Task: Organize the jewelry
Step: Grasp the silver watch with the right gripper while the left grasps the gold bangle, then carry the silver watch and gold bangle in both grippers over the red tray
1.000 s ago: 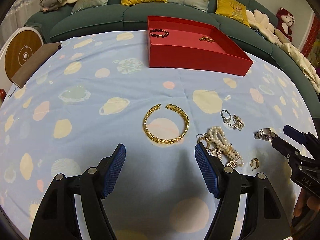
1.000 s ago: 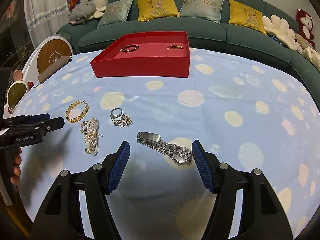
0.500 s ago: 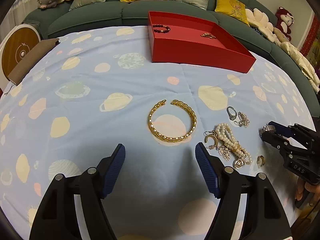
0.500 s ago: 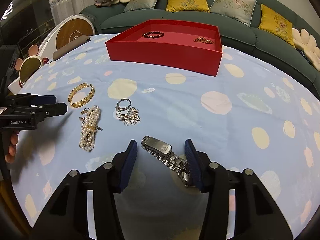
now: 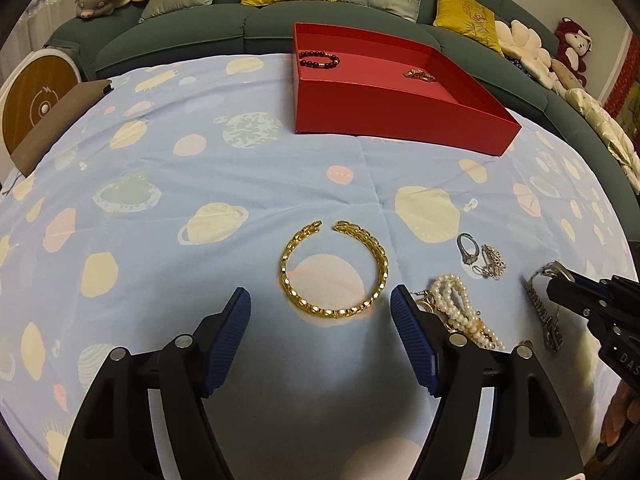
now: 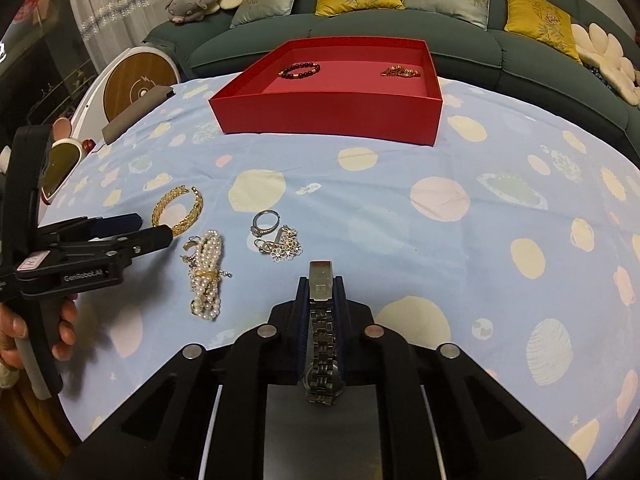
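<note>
My right gripper (image 6: 320,284) is shut on a silver metal watch (image 6: 322,320), whose clasp end sticks out past the pads; the left wrist view shows that gripper (image 5: 568,284) low on the cloth at the right. My left gripper (image 5: 320,294) stands open just behind a gold open bangle (image 5: 285,272), not touching it. A pearl bracelet (image 5: 460,304), a silver ring (image 5: 467,248) and small flower pieces (image 6: 286,246) lie between the two grippers. The red tray (image 5: 380,108) at the back holds a dark bead bracelet (image 5: 319,60) and a gold piece (image 5: 418,75).
A blue planet-print cloth (image 6: 480,240) covers the table. Behind it runs a green sofa (image 6: 360,28) with cushions and plush toys. A round wood-faced device (image 5: 36,100) and a brown pad (image 5: 60,120) sit at the left edge. A person's hand (image 6: 24,328) holds the left gripper.
My right gripper closed its jaws onto the watch, which now lies lengthwise between the pads. The left gripper stayed open and shifted only slightly toward the bangle.
</note>
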The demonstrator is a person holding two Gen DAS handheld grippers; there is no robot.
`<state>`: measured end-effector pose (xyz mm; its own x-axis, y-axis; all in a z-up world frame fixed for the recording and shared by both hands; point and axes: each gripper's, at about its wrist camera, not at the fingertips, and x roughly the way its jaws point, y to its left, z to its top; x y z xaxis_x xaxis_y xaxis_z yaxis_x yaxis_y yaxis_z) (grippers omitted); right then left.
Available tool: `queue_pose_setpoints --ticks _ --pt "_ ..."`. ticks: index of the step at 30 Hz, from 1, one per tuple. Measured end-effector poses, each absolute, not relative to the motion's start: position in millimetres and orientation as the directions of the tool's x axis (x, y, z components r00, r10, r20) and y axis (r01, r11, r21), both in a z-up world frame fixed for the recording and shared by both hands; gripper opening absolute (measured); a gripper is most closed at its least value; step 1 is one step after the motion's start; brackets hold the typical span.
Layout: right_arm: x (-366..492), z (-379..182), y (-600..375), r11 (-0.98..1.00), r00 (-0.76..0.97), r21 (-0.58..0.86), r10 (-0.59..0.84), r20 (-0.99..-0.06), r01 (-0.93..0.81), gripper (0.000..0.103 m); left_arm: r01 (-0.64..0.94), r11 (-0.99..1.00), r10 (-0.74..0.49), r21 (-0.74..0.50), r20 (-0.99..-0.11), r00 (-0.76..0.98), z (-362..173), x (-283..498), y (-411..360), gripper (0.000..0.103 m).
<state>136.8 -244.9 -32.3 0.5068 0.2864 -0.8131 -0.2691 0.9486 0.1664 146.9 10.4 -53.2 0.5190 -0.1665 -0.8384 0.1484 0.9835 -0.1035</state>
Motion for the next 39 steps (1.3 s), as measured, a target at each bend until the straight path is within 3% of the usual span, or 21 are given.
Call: queue_pose_setpoints --ticks 7,11,21,28,39 --pt "131.0 -22.6 -243.0 0.947 0.518 0.181 0.297 -0.802 -0.264 0.01 0.163 0.984 -0.15 -0.072 -0.828 0.54 -55.3 152.3 1.3 0.07" --pt "131.1 -18.7 -247.6 0.95 0.529 0.185 0.294 -0.796 -0.251 0.01 0.183 0.981 -0.157 -0.065 -0.822 0.548 -54.8 151.7 -3.0 0.055" --pt "128.9 -11.9 -252.0 0.953 0.549 0.188 0.292 -0.784 -0.238 0.01 0.168 0.98 -0.182 -0.105 -0.811 0.556 -44.1 148.7 2.0 0.055" --pt "132.9 20.5 -251.2 0.949 0.604 0.204 0.309 -0.735 -0.239 0.01 0.183 0.973 -0.223 -0.139 -0.756 0.615 2.6 141.5 4.8 0.055" --pt "152.7 120.8 -248.9 0.945 0.748 0.225 0.326 -0.578 -0.238 0.011 0.22 0.968 -0.246 -0.122 -0.65 0.719 101.5 148.7 0.5 0.055"
